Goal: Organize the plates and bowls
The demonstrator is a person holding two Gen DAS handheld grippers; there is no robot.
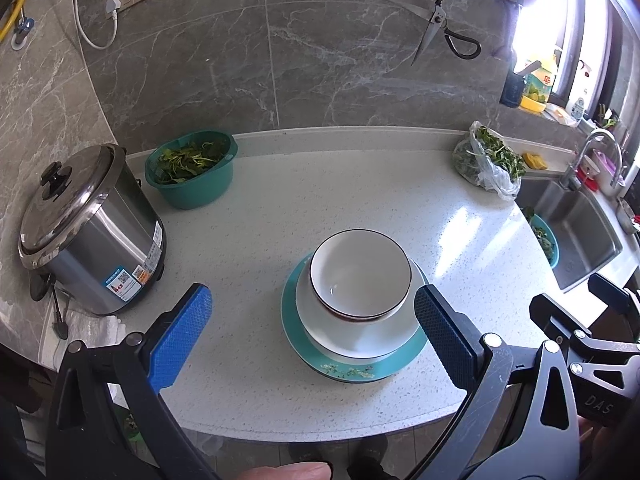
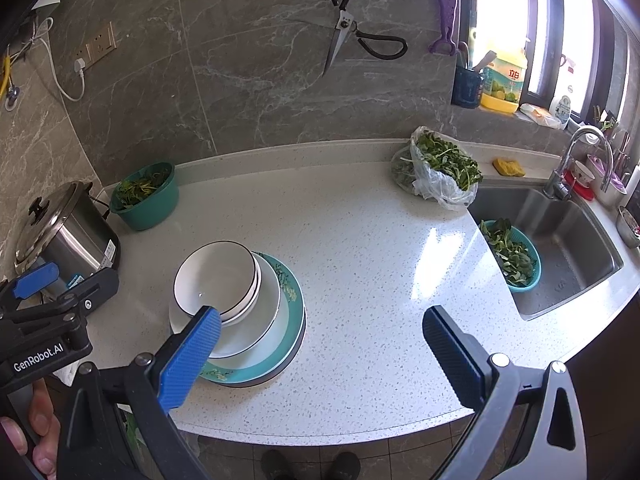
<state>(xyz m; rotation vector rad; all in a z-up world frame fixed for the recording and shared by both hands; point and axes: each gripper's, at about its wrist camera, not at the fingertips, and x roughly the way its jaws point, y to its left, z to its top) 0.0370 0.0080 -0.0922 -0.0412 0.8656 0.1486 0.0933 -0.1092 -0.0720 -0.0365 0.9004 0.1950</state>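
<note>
A stack of dishes stands on the white counter: a teal plate point(image 1: 320, 364) with a flower print at the bottom, a white plate point(image 1: 384, 340) on it, and white bowls with dark rims point(image 1: 360, 272) on top. My left gripper point(image 1: 312, 332) hangs open above the counter's front edge, its blue fingers either side of the stack and apart from it. In the right wrist view the bowls point(image 2: 218, 276) top the teal plate point(image 2: 292, 300). My right gripper point(image 2: 320, 352) is open, holding nothing, to the right of the stack.
A steel rice cooker point(image 1: 84, 232) stands at the left, a teal basin of greens point(image 1: 192, 172) behind it. A bag of greens point(image 2: 440, 172) lies by the sink point(image 2: 560, 240), which holds a teal colander point(image 2: 516, 256). Scissors point(image 2: 352, 28) hang on the wall.
</note>
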